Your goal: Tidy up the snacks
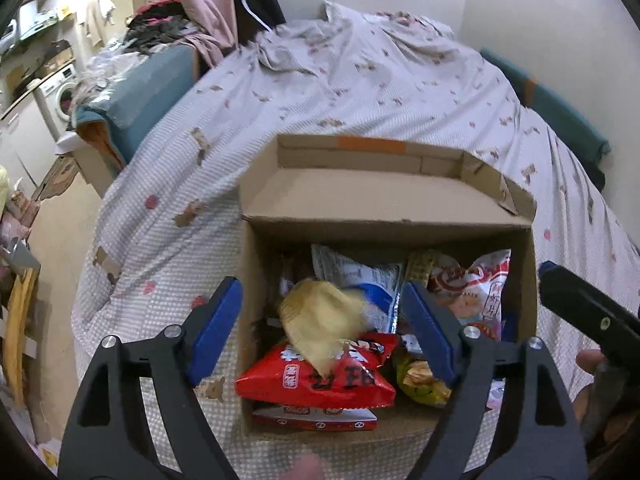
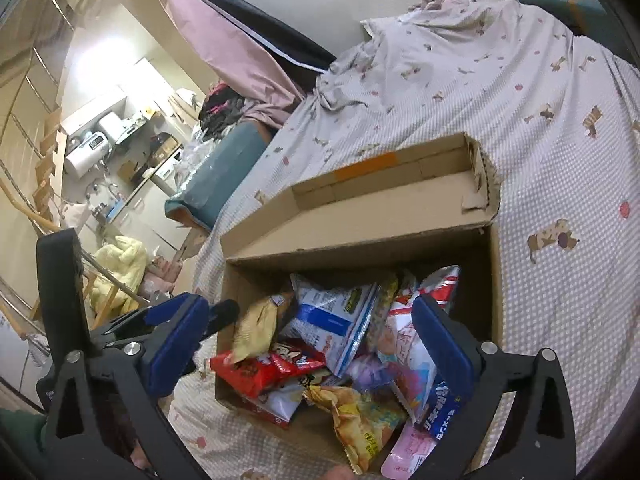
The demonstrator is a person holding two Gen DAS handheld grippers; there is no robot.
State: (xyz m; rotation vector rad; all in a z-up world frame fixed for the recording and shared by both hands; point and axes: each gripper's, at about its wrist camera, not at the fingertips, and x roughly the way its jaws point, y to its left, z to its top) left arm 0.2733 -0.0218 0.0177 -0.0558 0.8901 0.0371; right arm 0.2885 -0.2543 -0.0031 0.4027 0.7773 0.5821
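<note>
The bed (image 1: pixel 360 92), covered by a pale checked sheet with small printed figures, carries an open cardboard box (image 1: pixel 256 280) with its far flap (image 1: pixel 360 196) folded back and away. The box is the landmark here: everything else sits in it, over it or beside it.

Inside the box lies a jumble of snack packets. A red packet (image 1: pixel 320 380) lies nearest the box's near wall, a white and blue packet (image 1: pixel 360 280) stands against the far wall, a pink and white packet (image 1: pixel 484 292) leans in the far right corner, and a yellow-green packet (image 1: pixel 420 380) lies beside the red one.

A pale yellow packet (image 1: pixel 320 320), blurred, is above the red packet, touching neither pad.

The left gripper (image 1: pixel 320 328) hangs over the box's near left part, its jaws wide with the yellow packet loose between them. The right gripper (image 2: pixel 308 340) hangs over the box's near side, jaws spread wide and gripping nothing. In the left wrist view, the right gripper shows as a black arm at the box's right edge.
</note>
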